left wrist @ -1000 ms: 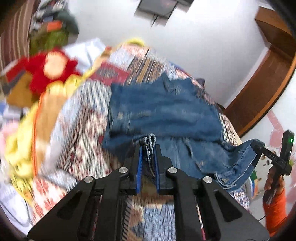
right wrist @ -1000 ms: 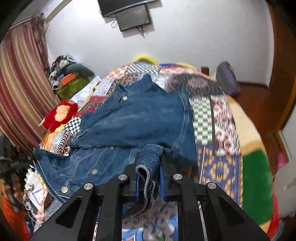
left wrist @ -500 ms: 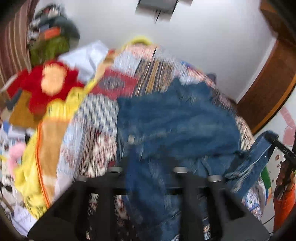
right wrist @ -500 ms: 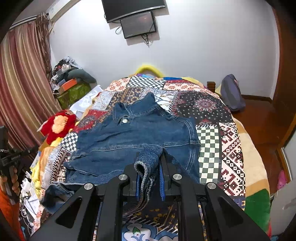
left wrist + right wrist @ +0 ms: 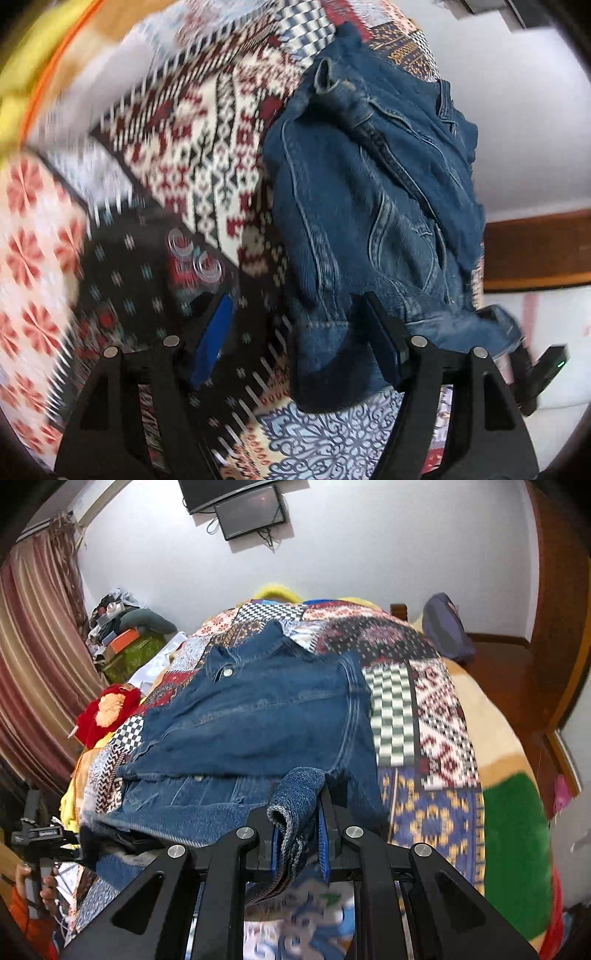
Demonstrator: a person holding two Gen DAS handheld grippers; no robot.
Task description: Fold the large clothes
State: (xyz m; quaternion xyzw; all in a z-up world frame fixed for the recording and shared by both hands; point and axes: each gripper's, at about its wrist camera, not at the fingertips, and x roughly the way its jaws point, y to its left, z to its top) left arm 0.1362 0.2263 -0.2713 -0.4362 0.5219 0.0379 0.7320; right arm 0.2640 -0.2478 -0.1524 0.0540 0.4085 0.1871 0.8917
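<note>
On the bed (image 5: pixel 491 738), over its patchwork blanket (image 5: pixel 207 147), the denim jacket (image 5: pixel 258 709) lies folded across the middle, its collar toward the far edge by the white wall. At the near edge the right claw (image 5: pixel 297 834) is closed on a bunched fold of the jacket hem, which hangs between its blue pads. The left claw (image 5: pixel 299 347) stands wide open above the blanket, with the jacket edge lying in the gap between its fingers, not pinched. A red plush toy (image 5: pixel 107 712) sits at the left edge of the bed.
</note>
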